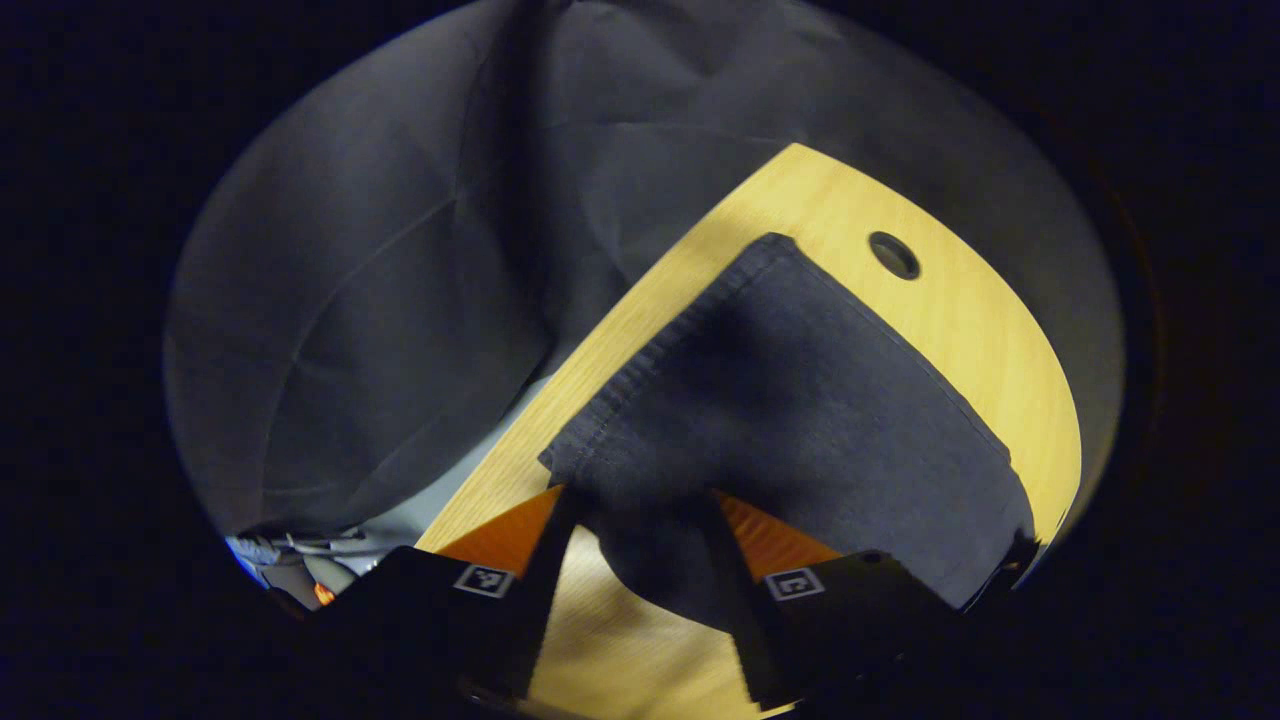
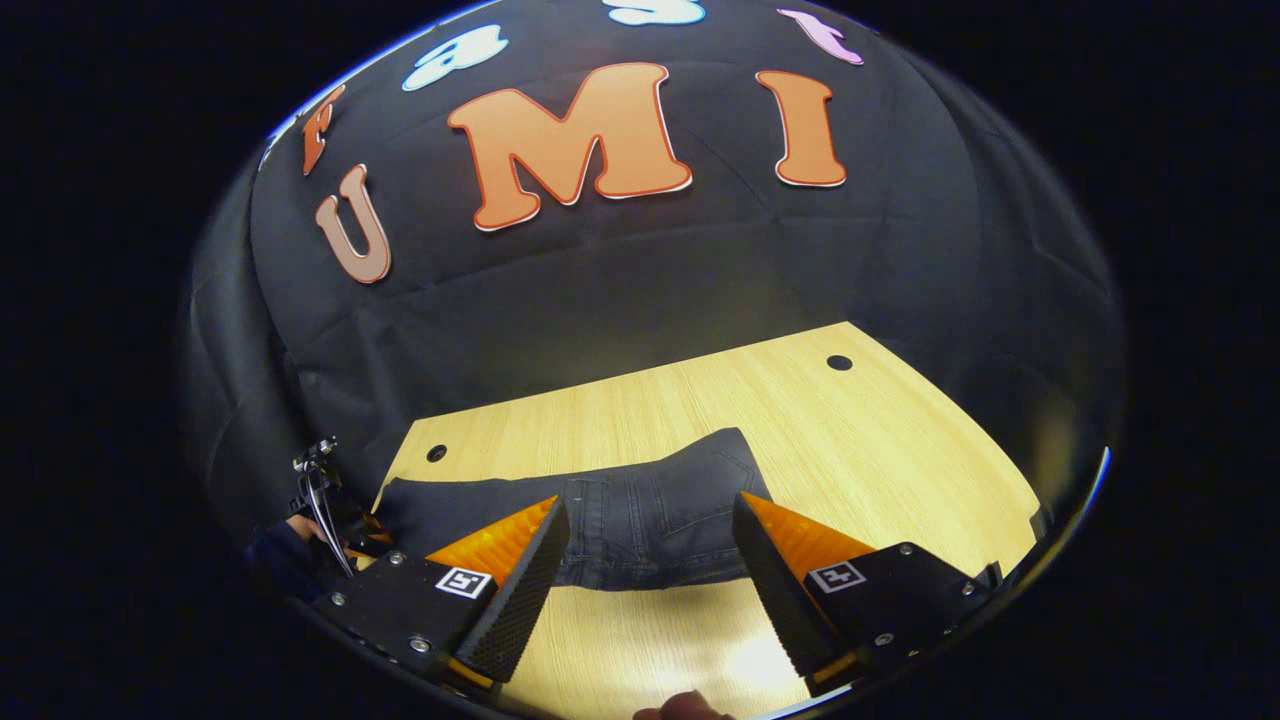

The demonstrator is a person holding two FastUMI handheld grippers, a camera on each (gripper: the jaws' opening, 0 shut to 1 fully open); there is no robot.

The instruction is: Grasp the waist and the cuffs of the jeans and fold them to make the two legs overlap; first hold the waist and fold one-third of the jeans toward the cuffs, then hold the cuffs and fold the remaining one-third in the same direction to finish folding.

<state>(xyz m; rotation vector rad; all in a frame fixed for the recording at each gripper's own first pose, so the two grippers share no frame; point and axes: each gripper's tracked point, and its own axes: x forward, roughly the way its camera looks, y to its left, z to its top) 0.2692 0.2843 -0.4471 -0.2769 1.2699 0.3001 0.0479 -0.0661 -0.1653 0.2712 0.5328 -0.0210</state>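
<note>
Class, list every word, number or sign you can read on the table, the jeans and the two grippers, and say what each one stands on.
No readable text.
Jeans: stitching and a pocket, no legible label or brand.
Table: bare wood with holes, no writing.
Left gripper and right gripper: each carries small square marker tags, coded patterns rather than words or numbers.
</note>
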